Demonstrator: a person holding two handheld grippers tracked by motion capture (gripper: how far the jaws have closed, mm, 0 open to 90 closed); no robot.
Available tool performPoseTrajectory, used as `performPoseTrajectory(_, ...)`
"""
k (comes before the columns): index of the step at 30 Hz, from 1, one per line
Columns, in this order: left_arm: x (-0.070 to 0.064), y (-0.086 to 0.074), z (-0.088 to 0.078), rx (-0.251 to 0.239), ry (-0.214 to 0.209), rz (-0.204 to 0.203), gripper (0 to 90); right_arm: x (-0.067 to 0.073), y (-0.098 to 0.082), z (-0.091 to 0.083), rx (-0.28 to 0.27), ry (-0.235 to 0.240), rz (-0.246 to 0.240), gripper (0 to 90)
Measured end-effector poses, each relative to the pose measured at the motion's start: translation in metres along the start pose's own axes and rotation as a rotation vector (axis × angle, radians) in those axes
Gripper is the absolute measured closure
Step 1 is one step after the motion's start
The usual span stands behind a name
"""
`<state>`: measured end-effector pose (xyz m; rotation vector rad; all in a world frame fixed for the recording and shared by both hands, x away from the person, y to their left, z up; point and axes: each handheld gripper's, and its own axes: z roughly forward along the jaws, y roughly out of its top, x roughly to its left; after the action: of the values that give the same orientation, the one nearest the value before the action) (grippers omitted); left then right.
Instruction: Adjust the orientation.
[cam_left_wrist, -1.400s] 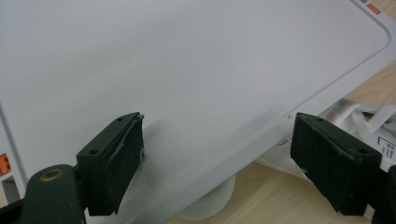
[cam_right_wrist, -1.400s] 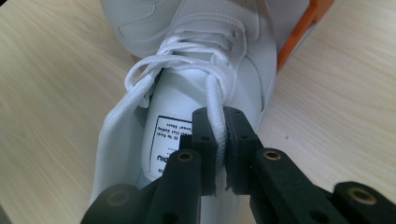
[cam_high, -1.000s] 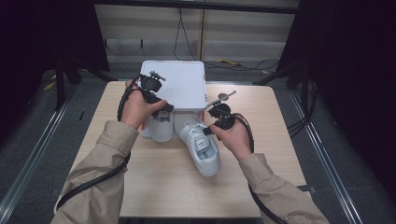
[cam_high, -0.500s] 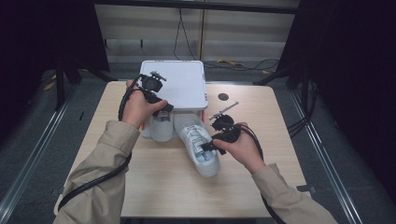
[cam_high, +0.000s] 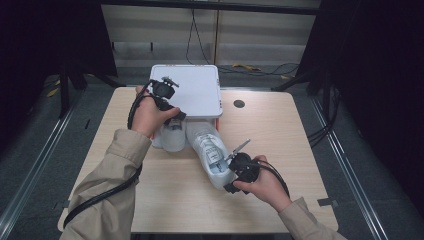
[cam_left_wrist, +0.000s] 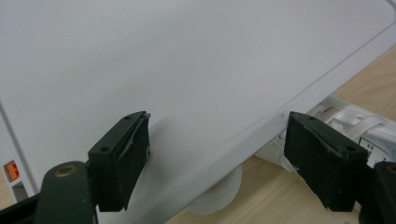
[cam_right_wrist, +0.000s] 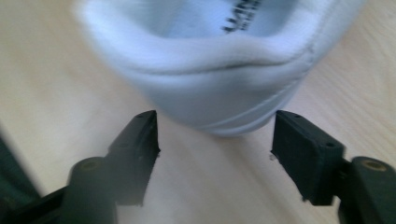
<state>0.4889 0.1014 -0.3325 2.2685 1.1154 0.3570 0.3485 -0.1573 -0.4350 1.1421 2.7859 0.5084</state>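
Observation:
Two white sneakers lie on the wooden table. One sneaker rests half under the white shoebox lid. The other sneaker points its toe at the box, and its heel faces me. My left gripper is open at the lid's front edge. In the left gripper view its jaws straddle the lid, with laces of a sneaker at the right. My right gripper is open just behind the heel, jaws either side of it and apart from it.
The box sits at the table's far edge with an orange rim under the lid. A small round hole lies right of the box. Bare wood spreads right and near of the shoes. Cables trail from both grippers.
My right gripper has come back from the box side of the angled sneaker to its heel, near the table's front. The left gripper has stayed at the lid.

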Motion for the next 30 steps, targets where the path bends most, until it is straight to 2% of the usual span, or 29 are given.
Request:
performPoseTrajectory(2, 0.0, 0.0, 0.0, -0.004, -0.004, 0.0, 23.7, 0.0, 0.0, 0.0, -0.002, 0.001, 0.012, 37.3)
performPoseTrajectory(3, -0.001, 0.001, 0.0, -0.001, -0.003, 0.006, 24.0, 0.004, 0.003, 0.0, -0.015, 0.02, 0.034, 37.7)
performPoseTrajectory(4, -0.001, 0.001, 0.0, -0.001, -0.003, 0.006, 23.9, 0.004, 0.003, 0.0, -0.015, 0.02, 0.034, 37.7)
performPoseTrajectory(5, -0.002, 0.001, 0.001, -0.002, -0.002, 0.01, 23.9, 0.005, 0.005, 0.0, -0.024, 0.058, 0.062, 37.7)
performPoseTrajectory(7, -0.003, 0.001, 0.002, -0.004, 0.005, 0.016, 24.2, 0.008, 0.016, 0.001, -0.024, 0.096, 0.102, 38.0)
performPoseTrajectory(10, -0.003, 0.001, 0.002, -0.005, 0.006, 0.013, 25.1, 0.007, 0.022, 0.002, -0.026, 0.092, 0.115, 41.5)
performPoseTrajectory(11, -0.002, 0.001, 0.001, -0.001, 0.005, 0.01, 25.7, 0.005, 0.028, 0.002, -0.06, 0.106, 0.135, 42.3)
performPoseTrajectory(12, -0.001, 0.002, 0.001, -0.001, -0.001, 0.004, 25.7, 0.005, 0.028, 0.002, -0.06, 0.106, 0.135, 42.3)
performPoseTrajectory(13, 0.002, 0.001, 0.0, -0.01, -0.009, -0.005, 27.0, 0.007, 0.037, -0.001, -0.087, 0.061, 0.117, 43.4)
performPoseTrajectory(16, 0.003, 0.0, 0.0, -0.015, -0.018, -0.012, 28.3, 0.005, 0.046, 0.001, -0.101, 0.057, 0.131, 43.5)
performPoseTrajectory(19, 0.007, -0.002, -0.001, -0.035, -0.03, -0.034, 30.8, 0.0, 0.054, 0.011, -0.073, 0.063, 0.137, 43.4)
performPoseTrajectory(20, 0.008, -0.002, -0.001, -0.037, -0.03, -0.041, 31.5, -0.002, 0.056, 0.013, -0.086, 0.056, 0.139, 43.3)
performPoseTrajectory(22, 0.007, -0.001, -0.001, -0.034, -0.022, -0.028, 32.0, -0.005, 0.059, 0.014, -0.112, 0.028, 0.145, 43.4)
performPoseTrajectory(25, 0.006, 0.001, -0.001, -0.018, -0.016, -0.027, 32.2, -0.011, 0.068, 0.018, -0.1, 0.04, 0.138, 41.4)
performPoseTrajectory(30, 0.007, 0.002, -0.001, -0.009, -0.019, -0.029, 32.6, -0.009, 0.075, 0.019, -0.112, 0.027, 0.123, 41.8)
